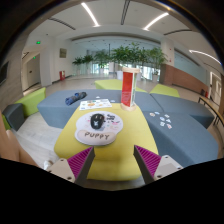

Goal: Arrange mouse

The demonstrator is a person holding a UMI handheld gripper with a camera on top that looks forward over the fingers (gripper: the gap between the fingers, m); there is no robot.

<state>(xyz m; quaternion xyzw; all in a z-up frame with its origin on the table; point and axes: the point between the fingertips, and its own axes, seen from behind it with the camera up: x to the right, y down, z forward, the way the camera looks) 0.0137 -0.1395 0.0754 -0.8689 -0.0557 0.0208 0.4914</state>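
Two pink-padded fingers [72, 163] frame the bottom of the gripper view, spread wide apart and holding nothing, so the gripper [110, 166] hangs back from the yellow desk [75, 140] as if lining up an approach. Well off to the left lies a blue object [76, 98] on the grey surface [50, 110], too small to identify. Ahead of the fingers and between their lines sits a white round mouse pad [99, 129] printed with "PUPPY", and the dark mouse [98, 116] rests on its far part, presumably because the pad is its proper place. Just beyond, slightly to the right, a red and white box [127, 88] stands upright. Further right, small white pieces [160, 119] lie scattered on the grey. Judging from this, the mouse still needs straightening or centring.
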